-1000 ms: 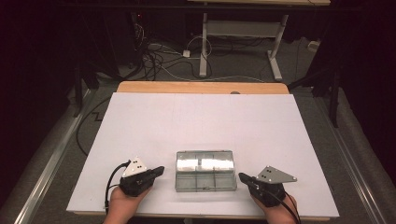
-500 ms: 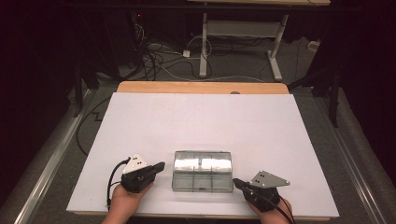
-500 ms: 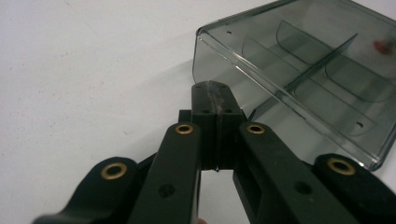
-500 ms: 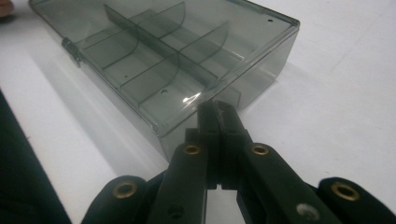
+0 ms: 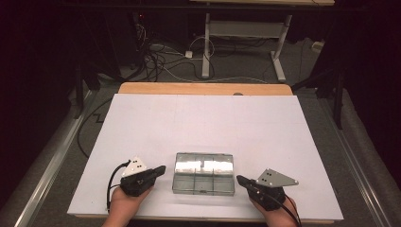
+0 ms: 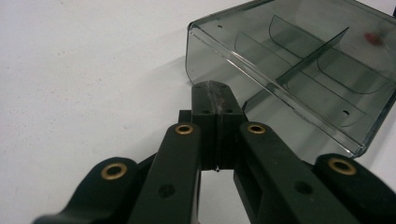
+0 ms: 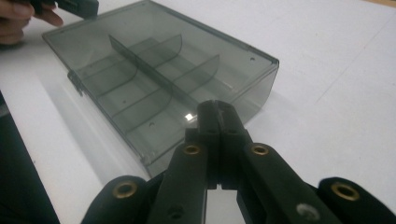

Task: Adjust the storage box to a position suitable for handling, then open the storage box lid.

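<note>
- The clear compartment box (image 5: 204, 173) lay at the lower centre, near the white table's (image 5: 203, 118) front edge; bare surface stretched behind.
- The left gripper (image 5: 160, 170) and right gripper (image 5: 240, 179) flanked it low, jaws fully closed, holding nothing.

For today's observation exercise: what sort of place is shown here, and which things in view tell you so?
Probably a lab or workshop set up for recording. A white-topped table stands in a dark room, loose cables trail over the floor behind it, and a person holds the left gripper and right gripper beside a clear compartment box.

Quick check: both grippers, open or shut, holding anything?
Left gripper: shut, holding nothing, tip beside the clear box.
Right gripper: shut, holding nothing, tip at the box's other end.
</note>
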The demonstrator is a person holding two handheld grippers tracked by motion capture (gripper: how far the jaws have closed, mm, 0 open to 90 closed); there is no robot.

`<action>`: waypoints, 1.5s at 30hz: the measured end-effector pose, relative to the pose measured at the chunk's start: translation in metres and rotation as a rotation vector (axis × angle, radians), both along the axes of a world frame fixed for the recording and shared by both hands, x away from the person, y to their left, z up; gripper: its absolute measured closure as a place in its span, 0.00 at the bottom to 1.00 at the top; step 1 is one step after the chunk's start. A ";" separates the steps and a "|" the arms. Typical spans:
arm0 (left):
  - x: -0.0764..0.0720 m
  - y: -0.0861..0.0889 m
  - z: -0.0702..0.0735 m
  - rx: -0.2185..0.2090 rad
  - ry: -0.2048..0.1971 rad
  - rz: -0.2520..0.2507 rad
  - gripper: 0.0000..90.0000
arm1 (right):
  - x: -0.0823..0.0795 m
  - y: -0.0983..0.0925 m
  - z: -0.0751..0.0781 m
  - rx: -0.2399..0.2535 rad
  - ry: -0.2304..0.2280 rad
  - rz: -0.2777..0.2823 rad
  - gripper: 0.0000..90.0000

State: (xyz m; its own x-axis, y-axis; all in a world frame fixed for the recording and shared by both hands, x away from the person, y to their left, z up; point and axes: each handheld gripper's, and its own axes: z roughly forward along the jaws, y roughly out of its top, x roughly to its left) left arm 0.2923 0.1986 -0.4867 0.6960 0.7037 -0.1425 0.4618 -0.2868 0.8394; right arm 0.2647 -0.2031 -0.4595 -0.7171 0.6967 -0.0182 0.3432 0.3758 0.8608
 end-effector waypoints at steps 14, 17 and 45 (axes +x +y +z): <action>-0.001 0.000 -0.001 -0.002 -0.003 0.012 0.97 | 0.007 0.009 0.008 0.038 -0.008 0.052 1.00; -0.002 -0.001 0.000 -0.002 -0.011 0.005 0.97 | 0.008 0.013 0.009 0.035 -0.015 0.066 1.00; -0.011 -0.011 -0.004 0.002 0.024 -0.060 0.97 | 0.002 0.068 0.012 0.052 0.004 0.241 1.00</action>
State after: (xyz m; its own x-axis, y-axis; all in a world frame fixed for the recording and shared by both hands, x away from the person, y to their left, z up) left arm 0.2812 0.1874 -0.4908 0.7333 0.6612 -0.1586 0.4639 -0.3160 0.8276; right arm 0.2671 -0.1355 -0.4473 -0.8626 0.5056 0.0161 0.2525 0.4027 0.8798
